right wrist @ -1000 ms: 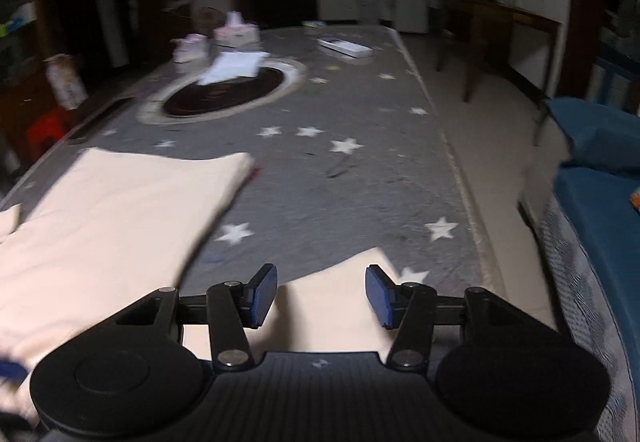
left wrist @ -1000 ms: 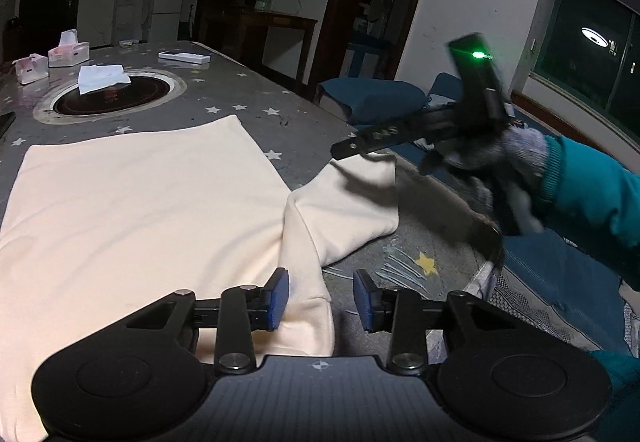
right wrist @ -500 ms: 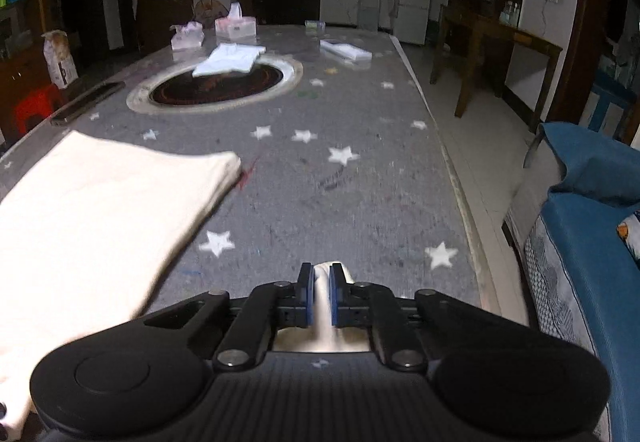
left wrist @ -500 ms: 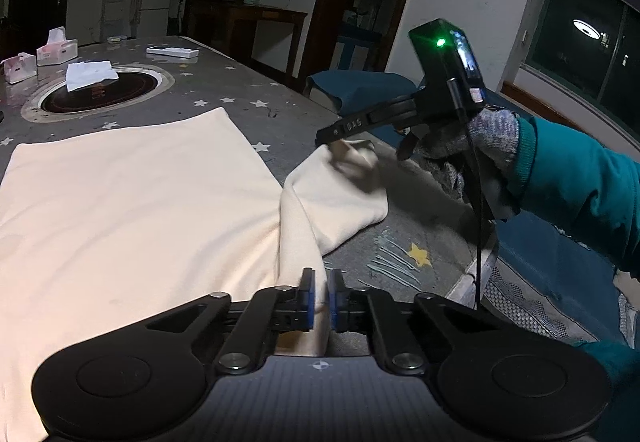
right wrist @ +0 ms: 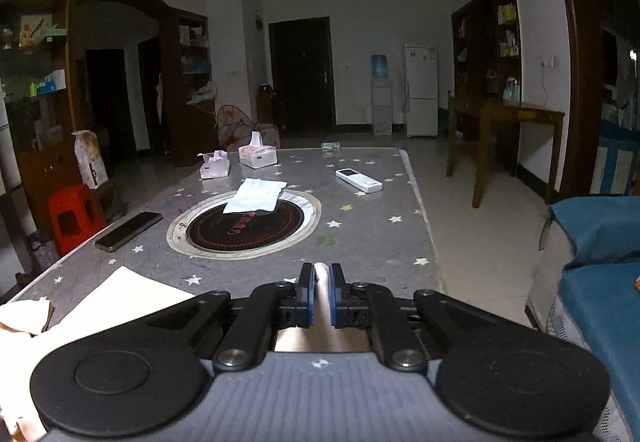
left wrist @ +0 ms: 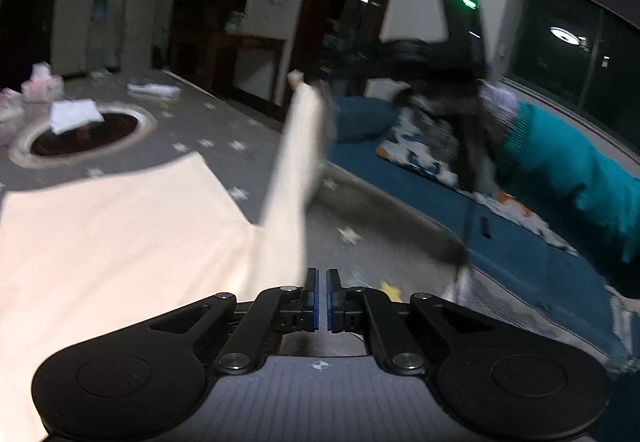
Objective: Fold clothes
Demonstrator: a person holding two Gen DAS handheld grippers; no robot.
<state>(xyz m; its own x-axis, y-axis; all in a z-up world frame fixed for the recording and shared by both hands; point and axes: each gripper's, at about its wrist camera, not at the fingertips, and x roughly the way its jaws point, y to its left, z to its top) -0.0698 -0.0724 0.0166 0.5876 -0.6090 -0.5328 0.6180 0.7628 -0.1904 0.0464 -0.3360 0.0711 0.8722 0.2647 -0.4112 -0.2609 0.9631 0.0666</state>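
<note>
The cream garment [left wrist: 120,226] is lying flat on the starred table [right wrist: 372,226], short of the round hob; its sleeve [left wrist: 296,161] is running up lengthwise to the right gripper [right wrist: 319,296]. That gripper is clamping the sleeve end, raised. The left gripper [left wrist: 322,298] is pinching the sleeve's base, nearer the body.

Taking the round black cooktop with the pale ring [right wrist: 244,224] as the landmark: open grey starred tabletop [right wrist: 372,238] to its right and on the near side, easy to pass. A white folded cloth [right wrist: 256,195] sits on its far edge, two pink tissue boxes [right wrist: 258,155] beyond. White remote [right wrist: 359,179] far right, dark phone [right wrist: 129,230] left. The cream garment [left wrist: 120,226] covers the near-left, its raised sleeve [left wrist: 298,161] blocking the near-right.
</note>
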